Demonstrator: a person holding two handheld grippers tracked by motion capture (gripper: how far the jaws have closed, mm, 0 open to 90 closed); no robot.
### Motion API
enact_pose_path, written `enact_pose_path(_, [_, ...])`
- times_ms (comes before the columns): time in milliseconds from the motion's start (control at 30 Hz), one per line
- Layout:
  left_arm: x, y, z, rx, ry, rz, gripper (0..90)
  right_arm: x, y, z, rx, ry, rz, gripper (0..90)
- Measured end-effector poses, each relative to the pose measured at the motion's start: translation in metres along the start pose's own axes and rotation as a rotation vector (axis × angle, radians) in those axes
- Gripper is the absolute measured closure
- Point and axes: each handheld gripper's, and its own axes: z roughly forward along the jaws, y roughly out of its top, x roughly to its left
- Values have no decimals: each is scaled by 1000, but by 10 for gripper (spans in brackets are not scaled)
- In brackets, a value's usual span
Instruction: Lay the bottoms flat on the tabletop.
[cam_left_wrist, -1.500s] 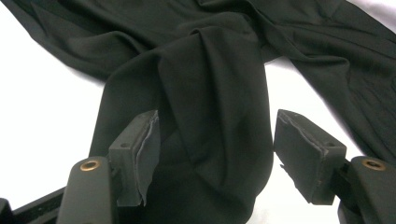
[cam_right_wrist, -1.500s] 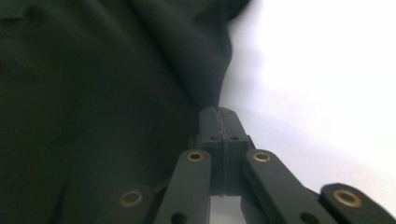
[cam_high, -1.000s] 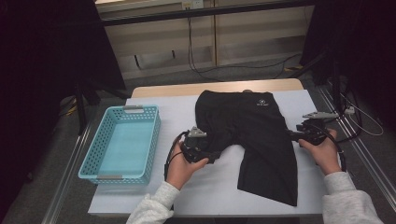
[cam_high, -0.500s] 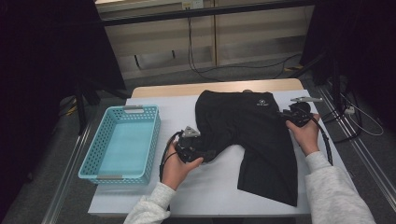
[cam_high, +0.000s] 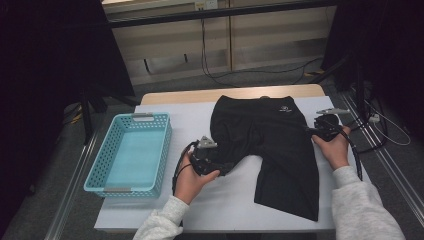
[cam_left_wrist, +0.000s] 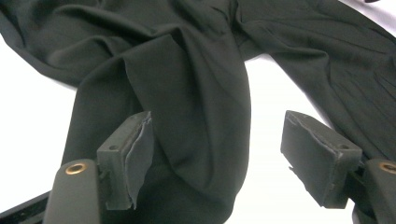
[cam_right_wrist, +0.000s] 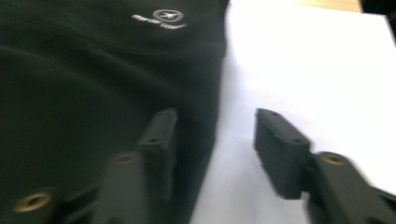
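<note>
Black shorts (cam_high: 270, 135) lie spread on the white table top (cam_high: 230, 200), waistband at the far side, with a small white logo (cam_high: 286, 108). My left gripper (cam_high: 226, 167) is at the hem of the shorts' left leg. In the left gripper view it is open (cam_left_wrist: 219, 144), and a rumpled fold of the black cloth (cam_left_wrist: 196, 93) lies between the jaws. My right gripper (cam_high: 310, 131) is at the shorts' right edge. In the right gripper view it is open (cam_right_wrist: 212, 140), one jaw over the cloth and the other over bare table, below the logo (cam_right_wrist: 161, 18).
A light blue plastic basket (cam_high: 131, 152) stands at the table's left side with nothing in it. Bare white table lies near the front edge. Cables (cam_high: 380, 125) trail off the right edge, and dark curtains hang on both sides.
My right gripper has moved away from the person and slightly left along the shorts' right edge. The left gripper has stayed at the left leg hem.
</note>
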Motion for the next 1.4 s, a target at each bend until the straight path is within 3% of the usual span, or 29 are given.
enact_pose_path(67, [0, 2, 0, -9, -3, -1, 240, 3, -1, -8, -10, 15, 2, 404])
enact_pose_path(133, [-1, 3, 1, -9, -14, 5, 230, 10, -2, -18, -15, 21, -37, 364])
enact_pose_path(233, [-5, 5, 3, -9, -13, 19, 228, 18, -5, -29, -28, 56, -37, 345])
enact_pose_path(333, [-7, 7, 5, -11, -34, 30, 227, 25, -10, -39, -25, 60, -66, 302])
enact_pose_path(567, [-23, 11, 15, -5, -79, 68, 252, 36, -27, -60, -23, 97, -109, 263])
enact_pose_path(667, [-30, 14, 23, 8, -105, 86, 268, 37, -34, -66, -5, 88, -132, 255])
enact_pose_path(900, [-44, 18, 35, 26, -152, 111, 307, 39, -50, -83, -10, 98, -115, 240])
enact_pose_path(1167, [-48, 25, 36, 6, -150, 111, 302, 41, -62, -96, -10, 99, -123, 227])
enact_pose_path(1267, [-52, 26, 43, 16, -176, 113, 340, 40, -66, -99, 1, 100, -118, 224])
enact_pose_path(1400, [-55, 24, 54, 23, -161, 110, 351, 41, -67, -102, -6, 104, -114, 211])
